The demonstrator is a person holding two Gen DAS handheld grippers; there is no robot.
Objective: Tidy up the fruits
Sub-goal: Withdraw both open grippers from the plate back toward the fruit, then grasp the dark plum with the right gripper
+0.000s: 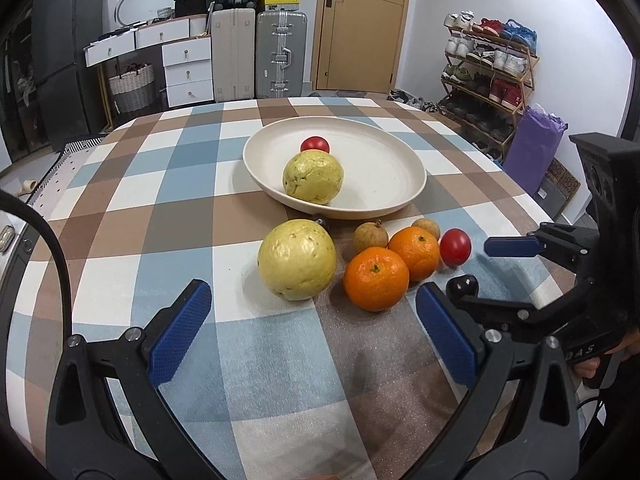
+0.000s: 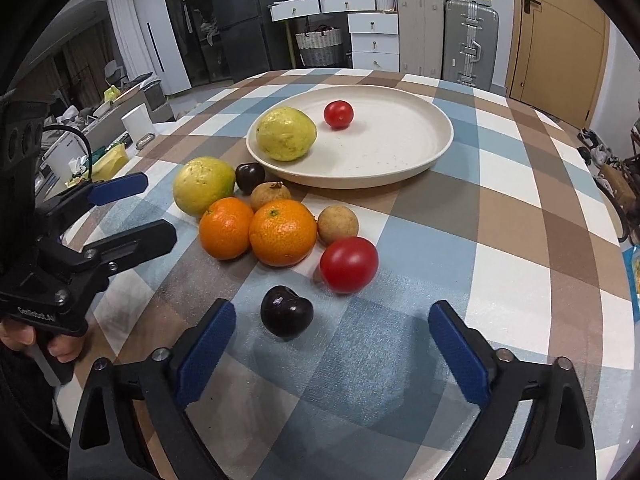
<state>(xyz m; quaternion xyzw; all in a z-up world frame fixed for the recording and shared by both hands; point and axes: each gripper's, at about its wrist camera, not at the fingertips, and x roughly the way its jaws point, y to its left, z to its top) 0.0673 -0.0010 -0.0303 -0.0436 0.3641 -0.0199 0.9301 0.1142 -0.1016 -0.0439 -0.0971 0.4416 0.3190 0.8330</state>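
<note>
**Fruits: two of nine plated**

Fruits are sorted onto the plate point(image 2: 436, 148), upper centre: one guava point(image 2: 286, 134) and one tomato point(image 2: 338, 114) are placed. Seven remain clustered on the tablecloth point(image 2: 500, 264) below. The dark plum point(image 2: 286, 311), cleft uppermost, shows no marked long axis. The right gripper point(image 2: 332, 348) and left gripper point(image 1: 312, 332) are released, empty.

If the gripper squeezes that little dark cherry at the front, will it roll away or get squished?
The dark cherry looks round and glossy, so it would probably roll or slip if nudged off-centre. It lies just ahead of the open right gripper, with nothing beside it to stop it. Being small and likely soft, a hard squeeze might bruise it.
</note>
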